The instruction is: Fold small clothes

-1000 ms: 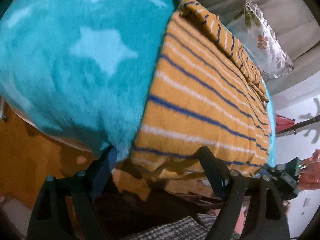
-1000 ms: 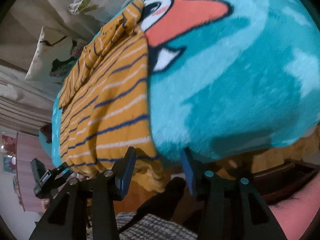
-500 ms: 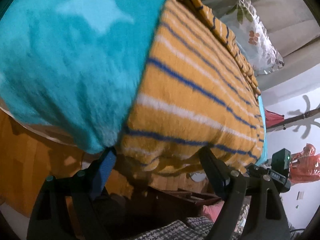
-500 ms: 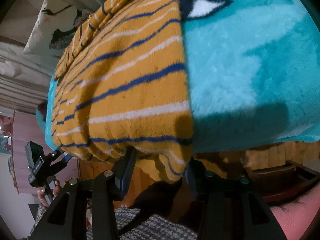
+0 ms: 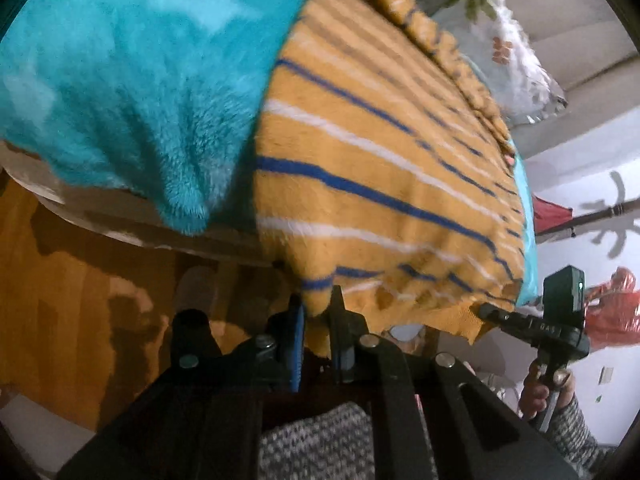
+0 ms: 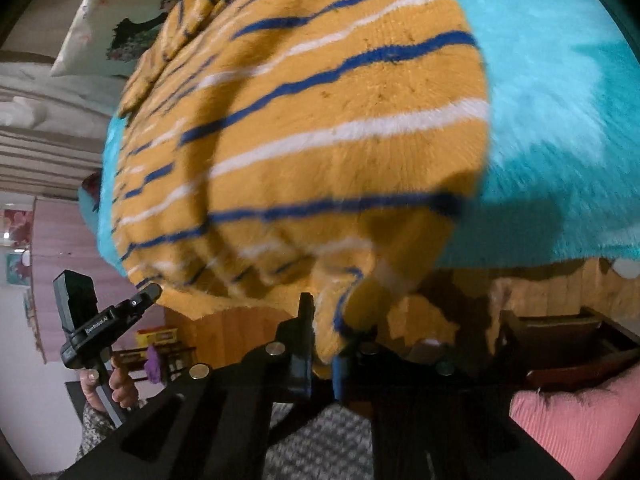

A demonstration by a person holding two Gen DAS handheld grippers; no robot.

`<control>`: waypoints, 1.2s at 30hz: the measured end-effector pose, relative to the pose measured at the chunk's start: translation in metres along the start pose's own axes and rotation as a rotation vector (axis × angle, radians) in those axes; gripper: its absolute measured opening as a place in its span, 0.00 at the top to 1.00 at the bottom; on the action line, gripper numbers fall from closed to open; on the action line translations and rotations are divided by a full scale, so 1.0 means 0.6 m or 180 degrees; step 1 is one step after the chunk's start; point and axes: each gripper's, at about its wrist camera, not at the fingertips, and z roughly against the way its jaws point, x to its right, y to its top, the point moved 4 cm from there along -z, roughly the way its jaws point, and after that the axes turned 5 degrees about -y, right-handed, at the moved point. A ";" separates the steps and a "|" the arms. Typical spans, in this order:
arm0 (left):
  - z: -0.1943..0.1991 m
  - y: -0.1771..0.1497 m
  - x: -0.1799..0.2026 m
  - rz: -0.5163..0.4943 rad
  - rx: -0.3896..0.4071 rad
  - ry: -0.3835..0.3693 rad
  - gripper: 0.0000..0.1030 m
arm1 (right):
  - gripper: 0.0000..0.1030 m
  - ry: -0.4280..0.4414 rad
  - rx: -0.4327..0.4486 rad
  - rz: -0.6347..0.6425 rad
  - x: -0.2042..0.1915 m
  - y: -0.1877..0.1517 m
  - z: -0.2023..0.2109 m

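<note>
Garment: mustard-yellow knit sweater (image 5: 376, 168) with blue and white stripes, spread over centre and right of the left wrist view; filled centre and upper left of the right wrist view (image 6: 304, 128). Lay on top of the blanket, near hem drooping off its edge toward both cameras.

Left gripper (image 5: 316, 320): at bottom centre of its own frame, jaws drawn narrow and pinched on a corner of the sweater hem. Seen also at lower left of the right wrist view (image 6: 148, 294), tip touching the hem's far corner.

Right gripper (image 6: 324, 332): at bottom centre of its own frame, jaws close together with a fold of hem clamped between them. Seen also at lower right of the left wrist view (image 5: 486, 312), tip against the hem.

Surface: fluffy turquoise blanket (image 5: 132, 80), upper left of the left wrist view; right side of the right wrist view (image 6: 560, 140).

Background: floral pillow (image 5: 508, 60) at upper right beyond the sweater; wooden panelling (image 5: 80, 280) at lower left beneath the blanket edge.

Sharpness: both frames softly blurred.
</note>
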 end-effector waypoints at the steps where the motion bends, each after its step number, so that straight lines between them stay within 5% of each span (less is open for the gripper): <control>1: 0.014 -0.004 0.009 -0.0020 0.0029 -0.0008 0.90 | 0.93 0.0054 0.0010 0.0020 -0.003 -0.005 0.009; 6: 0.078 0.001 0.045 0.0001 0.0226 -0.0099 0.90 | 0.94 0.0369 0.0123 0.0142 -0.031 -0.027 0.067; 13: 0.148 0.088 0.110 -0.0063 0.0510 -0.0273 0.90 | 0.94 0.0781 0.0475 0.0057 -0.061 0.006 0.162; 22: 0.085 0.316 0.197 -0.0334 0.0558 -0.0194 0.90 | 0.94 0.0813 0.0933 -0.0223 -0.100 0.215 0.218; 26: 0.031 0.423 0.178 -0.0125 0.0446 -0.0331 0.90 | 0.90 0.0380 0.0926 -0.0475 -0.078 0.317 0.167; 27: 0.029 0.437 0.175 -0.0059 0.0418 -0.0408 0.88 | 0.86 0.0299 0.0890 -0.0547 -0.065 0.334 0.155; 29: 0.036 0.463 0.174 -0.0024 0.0437 -0.0539 0.60 | 0.71 0.0243 0.0886 -0.0788 -0.039 0.358 0.139; 31: 0.047 0.481 0.177 -0.0143 0.0484 -0.0476 0.42 | 0.59 0.0292 0.0950 -0.0967 -0.020 0.369 0.143; 36: 0.032 0.478 0.189 -0.0769 0.0231 -0.0040 0.37 | 0.52 0.0017 0.1003 -0.0683 -0.019 0.366 0.180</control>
